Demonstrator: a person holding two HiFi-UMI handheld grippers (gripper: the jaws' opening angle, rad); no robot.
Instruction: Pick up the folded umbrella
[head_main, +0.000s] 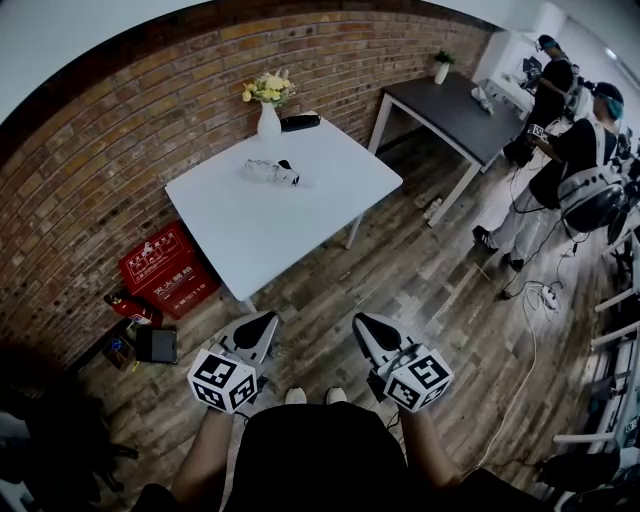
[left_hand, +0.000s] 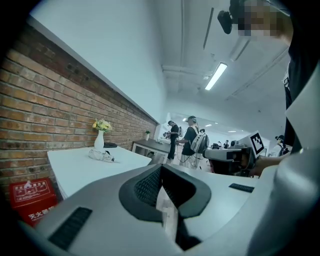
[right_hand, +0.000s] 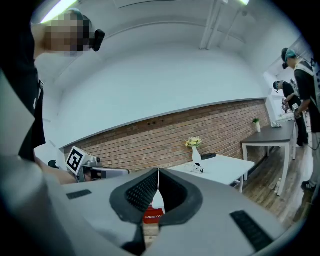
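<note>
**Left gripper (head_main: 264, 326) and right gripper (head_main: 366, 328) empty, umbrella (head_main: 272, 172) far off**

Both hang low in front of the person, jaws pressed together on nothing. They are probably just being carried, since the umbrella lies well apart on the table (head_main: 240, 235), near the vase (head_main: 268, 122).

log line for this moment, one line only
stage: pre-grasp | left gripper: shut, empty | right gripper: shut, empty | folded umbrella: lying on white table near vase, untouched
</note>
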